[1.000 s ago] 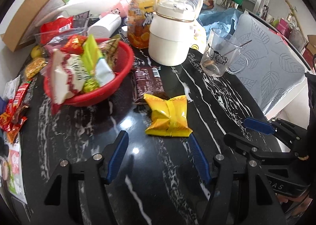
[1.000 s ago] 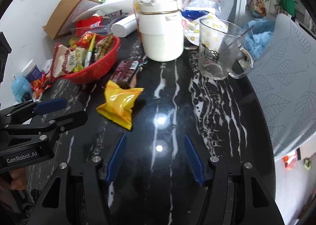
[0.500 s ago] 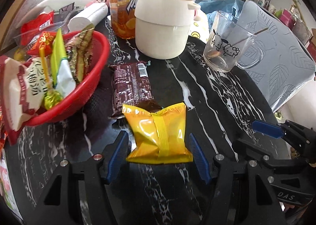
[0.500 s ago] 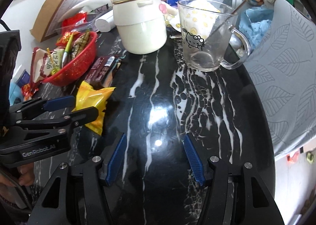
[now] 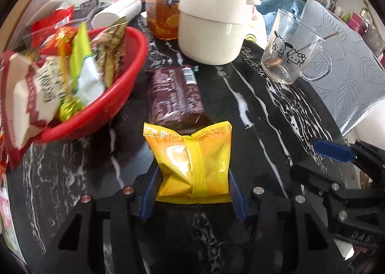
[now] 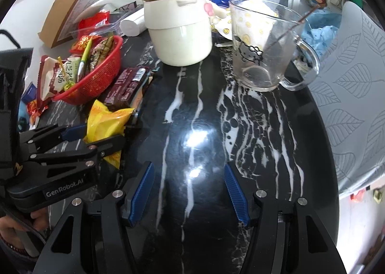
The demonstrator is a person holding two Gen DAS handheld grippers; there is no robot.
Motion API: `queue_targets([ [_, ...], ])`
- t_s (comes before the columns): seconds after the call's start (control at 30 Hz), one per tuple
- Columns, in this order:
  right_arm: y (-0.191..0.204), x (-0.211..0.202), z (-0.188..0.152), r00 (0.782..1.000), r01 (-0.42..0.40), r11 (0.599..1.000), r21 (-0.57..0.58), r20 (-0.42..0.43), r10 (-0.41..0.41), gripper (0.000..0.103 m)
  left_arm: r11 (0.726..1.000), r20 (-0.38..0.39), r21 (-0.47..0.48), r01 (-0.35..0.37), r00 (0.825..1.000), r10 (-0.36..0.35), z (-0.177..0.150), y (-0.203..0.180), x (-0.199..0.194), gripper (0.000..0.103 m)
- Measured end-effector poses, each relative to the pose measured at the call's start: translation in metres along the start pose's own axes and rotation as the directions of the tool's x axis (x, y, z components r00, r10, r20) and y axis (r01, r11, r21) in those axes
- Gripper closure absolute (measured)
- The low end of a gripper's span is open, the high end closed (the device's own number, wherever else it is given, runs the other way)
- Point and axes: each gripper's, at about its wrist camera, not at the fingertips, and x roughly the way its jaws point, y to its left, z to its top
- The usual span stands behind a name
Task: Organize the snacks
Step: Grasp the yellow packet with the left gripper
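Both fisheye views were bright and daylit, with dark vignetted corners and strong barrel bending toward the rims. Overhead light left white glare patches on the glossy black marble table (image 6: 199,139), just in front of the glass mug (image 6: 262,57). In the left wrist view, the red basket (image 5: 115,105) and its packets were motion-blurred; the yellow snack packet (image 5: 192,160) stayed sharp, with specular sheen.

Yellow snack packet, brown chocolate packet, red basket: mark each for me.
Yellow snack packet (image 5: 192,165), left wrist view, centre seam.
Brown chocolate packet (image 5: 174,95), left wrist view, wrapper middle.
Red basket (image 5: 115,107), left wrist view, outer wall.
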Motion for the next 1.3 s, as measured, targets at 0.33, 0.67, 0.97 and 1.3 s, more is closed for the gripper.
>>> queue_targets([
  [0.33,0.031,0.011,0.012,0.999,-0.049,0.998,-0.050,-0.007,0.049,0.043,0.982,-0.015,-0.180,-0.052,0.999,0.050,-0.038,0.057,-0.027,0.052],
  [0.67,0.070,0.033,0.040,0.996,-0.087,0.991,-0.099,0.009,0.088,0.036,0.941,0.005,-0.306,-0.147,0.988,0.156,-0.049,0.103,-0.042,0.052],
  [0.97,0.090,0.063,0.077,0.998,-0.052,0.989,-0.139,0.027,0.056,0.032,0.918,-0.013,-0.355,-0.178,0.982,0.186,-0.045,0.123,-0.035,0.052],
  [1.3,0.094,0.082,0.080,0.999,-0.037,0.987,-0.155,0.007,0.039,0.054,0.921,-0.018,-0.340,-0.188,0.981,0.194,-0.041,0.126,-0.032,0.052],
])
